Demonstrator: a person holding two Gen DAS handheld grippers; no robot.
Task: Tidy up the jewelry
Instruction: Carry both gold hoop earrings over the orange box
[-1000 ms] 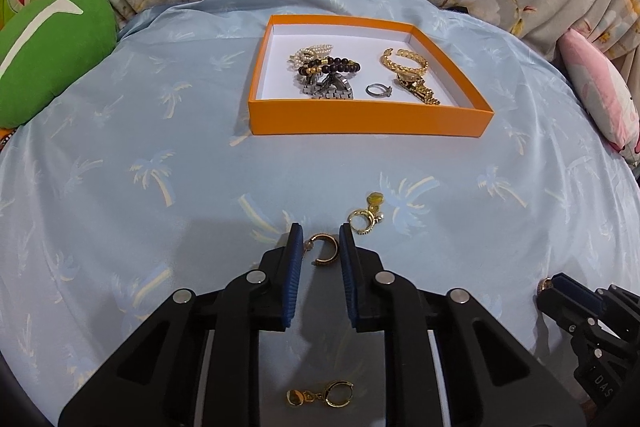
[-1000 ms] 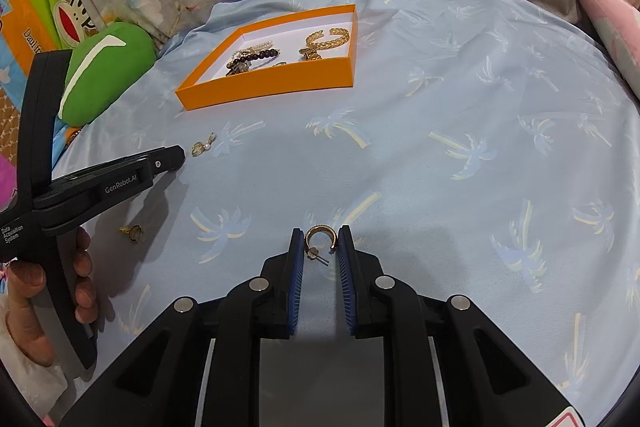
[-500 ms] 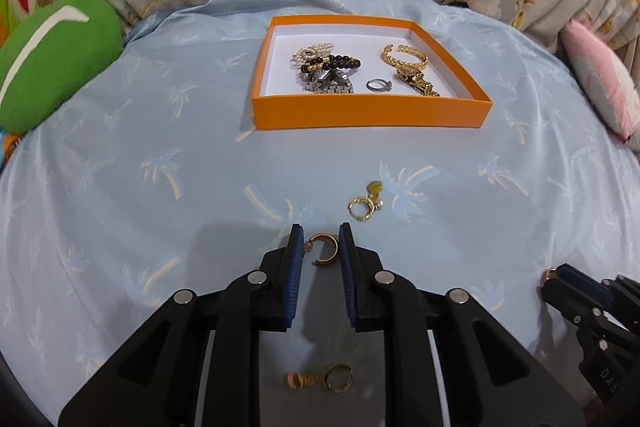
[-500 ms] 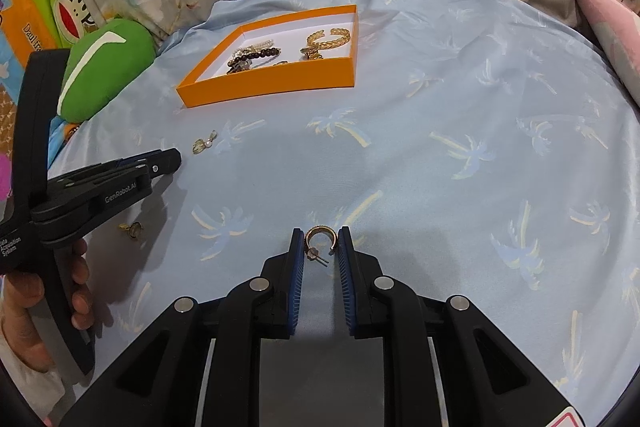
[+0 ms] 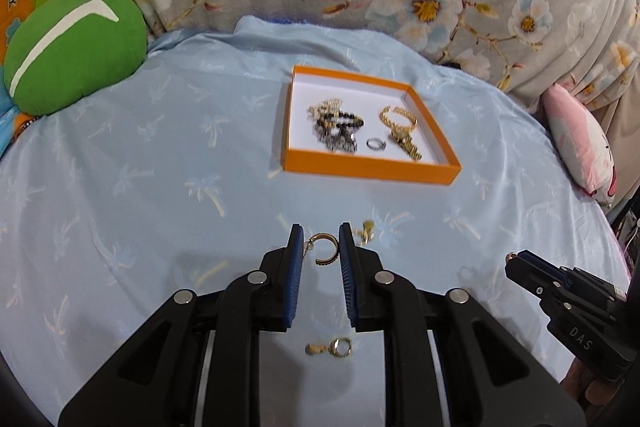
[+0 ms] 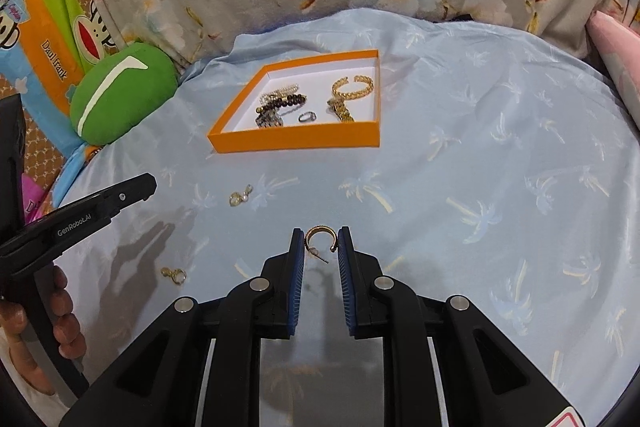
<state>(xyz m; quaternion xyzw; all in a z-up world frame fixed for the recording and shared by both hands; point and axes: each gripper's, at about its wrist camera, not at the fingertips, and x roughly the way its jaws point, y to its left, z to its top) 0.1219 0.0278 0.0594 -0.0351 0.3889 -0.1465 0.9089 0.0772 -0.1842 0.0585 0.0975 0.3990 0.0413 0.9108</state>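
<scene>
A: Both tongs clenched on gold half-hoop earrings – left tongs [image 5: 320, 241] hold one [image 5: 325, 249], right tongs [image 6: 320, 241] the other [image 6: 320, 239].

B: Shallow orange cardboard tray [image 5: 370, 173]?

A: Abt 12 o'clock from left tongs, 11 from right; left looks nearer. Two small gold charm earrings [image 6: 241, 195] [image 6: 175, 274] lie on the pale-blue palm-print bedsheet [image 6: 480, 167]. The charm earring by the left tip is half hidden in the left view.

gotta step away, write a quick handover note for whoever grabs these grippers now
Left gripper: shut on a gold hoop earring.
Right gripper: shut on the matching hoop.
Done: bracelets and a ring lie in the orange tray.
Left: put both hoops in the tray, then the two charm earrings on the blue sheet.
</scene>
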